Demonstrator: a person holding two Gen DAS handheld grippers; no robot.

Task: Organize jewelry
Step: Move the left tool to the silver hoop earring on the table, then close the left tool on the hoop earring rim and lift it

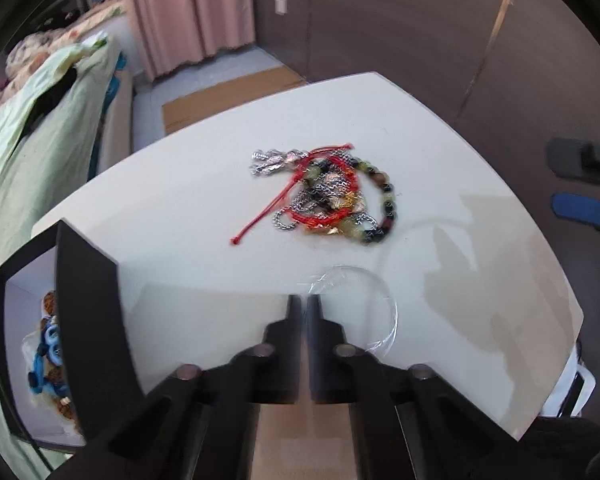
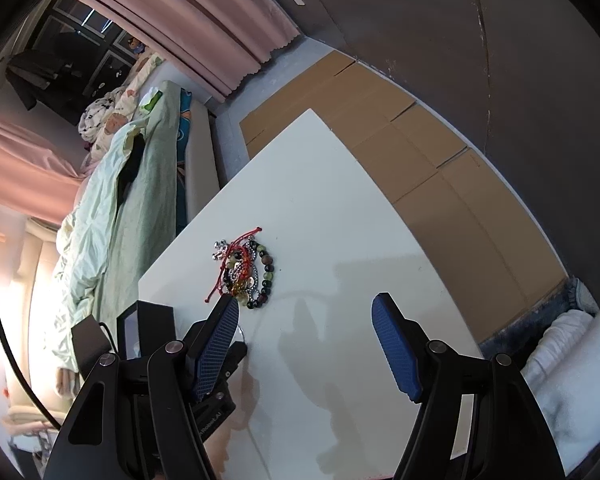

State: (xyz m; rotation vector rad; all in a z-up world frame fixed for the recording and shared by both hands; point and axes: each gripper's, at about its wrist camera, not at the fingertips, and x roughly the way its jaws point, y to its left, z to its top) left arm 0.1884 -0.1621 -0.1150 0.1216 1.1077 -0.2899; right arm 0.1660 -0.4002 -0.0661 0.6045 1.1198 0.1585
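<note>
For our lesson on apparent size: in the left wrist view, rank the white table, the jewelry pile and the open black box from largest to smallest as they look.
1. White table
2. Open black box, though it is nearer the camera and cut off, which inflates it
3. Jewelry pile

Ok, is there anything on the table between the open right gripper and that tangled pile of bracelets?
Nothing visible. Bare white table lies between the right gripper and the jewelry pile, which sits just ahead of its left finger. The left gripper, shut, is off to the side, near the black box.
</note>
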